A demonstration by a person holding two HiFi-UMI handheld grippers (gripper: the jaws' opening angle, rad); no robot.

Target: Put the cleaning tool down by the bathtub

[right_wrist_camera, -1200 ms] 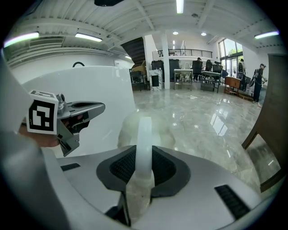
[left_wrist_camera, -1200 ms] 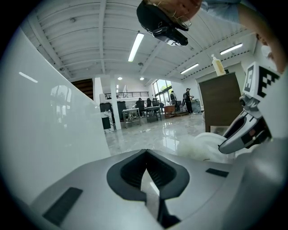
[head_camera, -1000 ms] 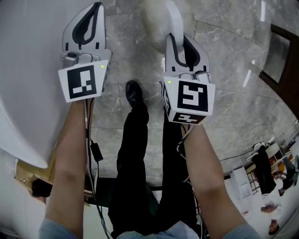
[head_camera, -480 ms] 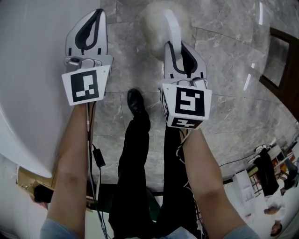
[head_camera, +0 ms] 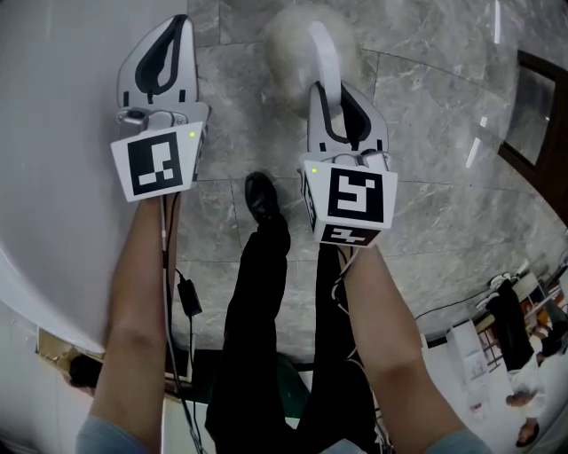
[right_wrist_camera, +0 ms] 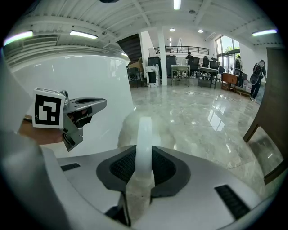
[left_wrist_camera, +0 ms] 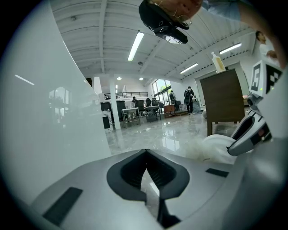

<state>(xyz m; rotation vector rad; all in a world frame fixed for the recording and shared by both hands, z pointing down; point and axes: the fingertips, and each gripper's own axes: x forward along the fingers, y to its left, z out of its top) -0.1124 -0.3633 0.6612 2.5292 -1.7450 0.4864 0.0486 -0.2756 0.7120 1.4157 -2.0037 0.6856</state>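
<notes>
**Duster held beside the tub**

Our right tool pinches the curved plastic handle of the fluffy white duster, over the grey marble floor just beside the glossy white bathtub. Our left tool is nearer the bathtub, its jaws pressed together with nothing between them.

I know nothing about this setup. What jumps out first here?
The fluffy white cleaning tool, clamped by its handle in the right gripper, hangs over the marble floor. Left of it curves the big white bathtub, with the left gripper shut and empty at its edge.
</notes>
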